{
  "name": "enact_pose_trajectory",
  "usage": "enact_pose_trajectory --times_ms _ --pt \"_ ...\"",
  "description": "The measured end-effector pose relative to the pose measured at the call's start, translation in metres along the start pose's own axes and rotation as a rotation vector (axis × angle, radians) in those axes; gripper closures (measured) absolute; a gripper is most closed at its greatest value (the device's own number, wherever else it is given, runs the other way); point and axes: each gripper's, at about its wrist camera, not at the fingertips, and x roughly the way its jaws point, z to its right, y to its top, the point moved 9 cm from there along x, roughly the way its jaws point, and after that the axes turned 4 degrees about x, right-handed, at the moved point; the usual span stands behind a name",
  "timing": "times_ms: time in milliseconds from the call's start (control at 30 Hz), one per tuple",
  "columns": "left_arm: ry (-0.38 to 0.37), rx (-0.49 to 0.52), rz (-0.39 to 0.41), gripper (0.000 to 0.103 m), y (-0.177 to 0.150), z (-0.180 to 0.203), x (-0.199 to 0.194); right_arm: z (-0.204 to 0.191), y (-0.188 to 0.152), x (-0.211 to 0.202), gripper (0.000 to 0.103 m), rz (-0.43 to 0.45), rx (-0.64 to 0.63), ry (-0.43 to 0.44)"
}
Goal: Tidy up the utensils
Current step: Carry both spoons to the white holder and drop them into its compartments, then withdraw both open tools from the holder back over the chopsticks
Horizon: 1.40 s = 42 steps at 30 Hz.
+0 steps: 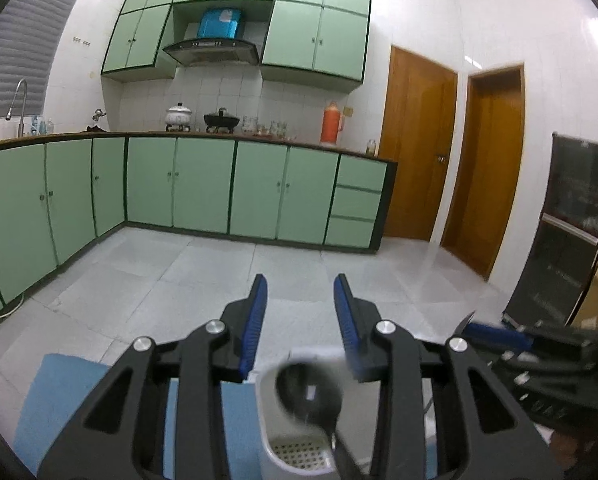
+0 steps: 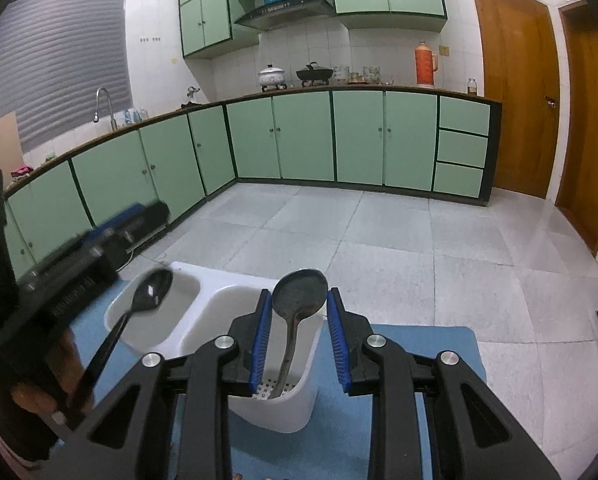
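1. Surface: a blue mat, soft-looking and matte, lay under the white utensil holder.
2. Beyond the holder ran pale grey square floor tiles, then glossy green cabinets with dark trim. Wooden doors stood to the holder's far right.
3. The holder was smooth plastic, with rounded twin compartments and a perforated base.
4. A dull metal spoon stood handle-down in the holder's right compartment.
5. A glossy black spoon slanted, its bowl over the holder's left compartment. What held it was unclear.
6. Right gripper, above the holder: ribbed blue pads partly apart, framing the metal bowl. Contact could not be told.
7. Left gripper, above the holder: jaws apart, with nothing between the pads.
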Motion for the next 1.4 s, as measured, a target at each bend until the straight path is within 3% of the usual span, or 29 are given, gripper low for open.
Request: enact_pose_trajectory --times_ms 167,233,300,533,700,933,1233,1400 --pt "-0.005 -0.009 0.007 0.072 0.007 -0.004 -0.011 0.001 0.0 0.0 0.074 -0.01 -0.004 0.013" --pt "0.007 -0.011 -0.001 0.071 0.006 -0.007 -0.014 0.0 -0.002 0.001 0.062 -0.024 0.008 0.033" --pt "0.013 -0.016 -0.01 0.071 0.003 -0.009 -0.018 0.002 0.0 -0.002 0.06 -0.02 0.012 0.034" --pt "0.038 -0.059 -0.009 0.06 -0.003 -0.025 -0.055 0.003 -0.002 -0.032 0.058 0.02 0.023 0.04" --pt "0.055 -0.041 -0.051 0.049 -0.021 -0.022 -0.091 0.006 -0.024 -0.064 0.054 0.027 0.05 0.024" --pt "0.065 0.03 -0.202 0.039 -0.09 0.002 -0.149 0.014 -0.114 -0.11 0.052 -0.071 0.089 -0.022" --pt "0.041 0.122 -0.499 0.038 -0.206 0.033 -0.224 0.007 -0.238 -0.17 0.052 -0.27 0.114 -0.052" --pt "0.037 0.119 -0.554 0.038 -0.235 0.034 -0.253 -0.008 -0.28 -0.194 0.057 -0.324 0.113 -0.039"
